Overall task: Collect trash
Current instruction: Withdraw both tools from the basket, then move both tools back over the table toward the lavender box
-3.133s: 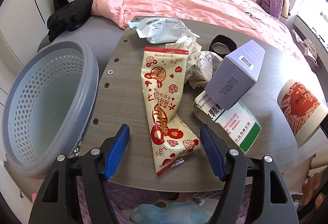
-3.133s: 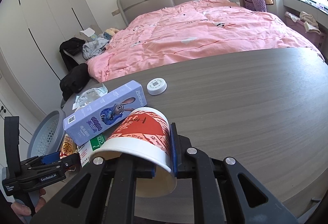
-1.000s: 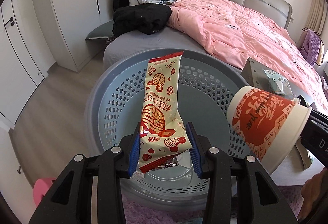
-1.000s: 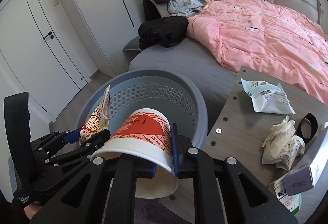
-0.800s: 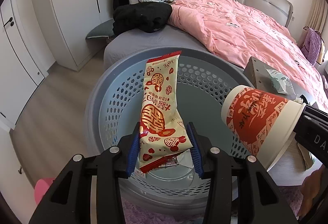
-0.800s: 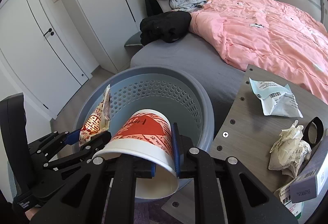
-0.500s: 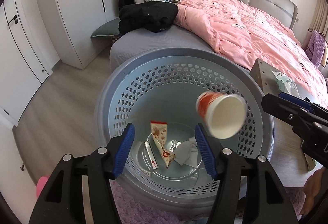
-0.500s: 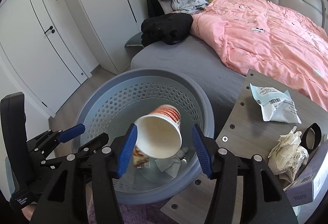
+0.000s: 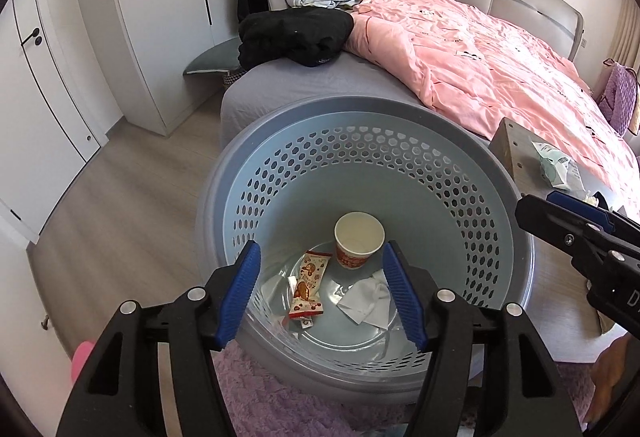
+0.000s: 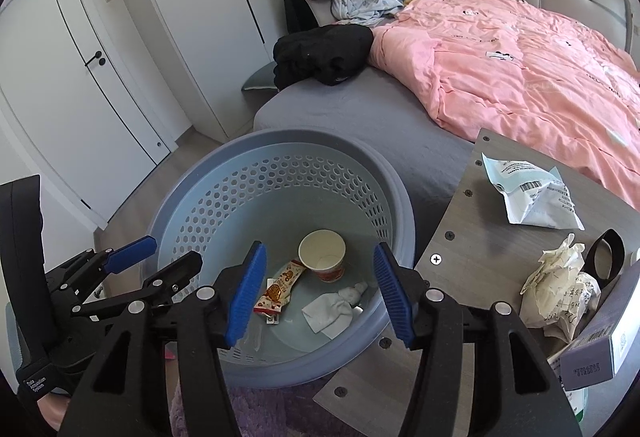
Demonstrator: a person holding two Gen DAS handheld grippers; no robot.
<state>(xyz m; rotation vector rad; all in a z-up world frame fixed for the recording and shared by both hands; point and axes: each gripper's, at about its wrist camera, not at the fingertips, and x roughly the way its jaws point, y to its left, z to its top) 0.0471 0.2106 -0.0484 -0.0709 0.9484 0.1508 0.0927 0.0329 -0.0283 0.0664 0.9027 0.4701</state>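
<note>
— Trash first: where does it sit?

— Down in the blue perforated basket [image 9: 460, 173]. The paper cup [image 9: 359, 239] stands upright on the basket floor, mouth up, red print round its lower part. Just beside it lies the red-and-cream snack wrapper [image 9: 307, 290], flat on the bottom, and next to that a crumpled white tissue [image 9: 370, 299].

— And the tongs?

— Left gripper [image 9: 322, 297] hangs over the basket with its blue pads spread wide, nothing between them. Right gripper [image 10: 318, 295] is the same story: jaws wide apart, holding nothing, poised above the rim nearest the table. From the right wrist view the left gripper shows at the lower left, black arms and one blue pad over the basket's edge.

— Anything left on the table?

— Plenty. On the grey wood table [image 10: 472, 237] beside the basket there's a white and pale-green pouch [image 10: 532, 197], a wad of crumpled paper [image 10: 560, 293] and a purple box [image 10: 600, 341] at the frame's edge. A black ring-shaped item [image 10: 608, 257] lies behind the wad; I can't tell what it is.

— The surroundings?

— Pink quilt [image 9: 500, 53] on the bed, black clothing [image 9: 292, 33] heaped at its corner, purple rug [image 9: 280, 397] under the basket.
</note>
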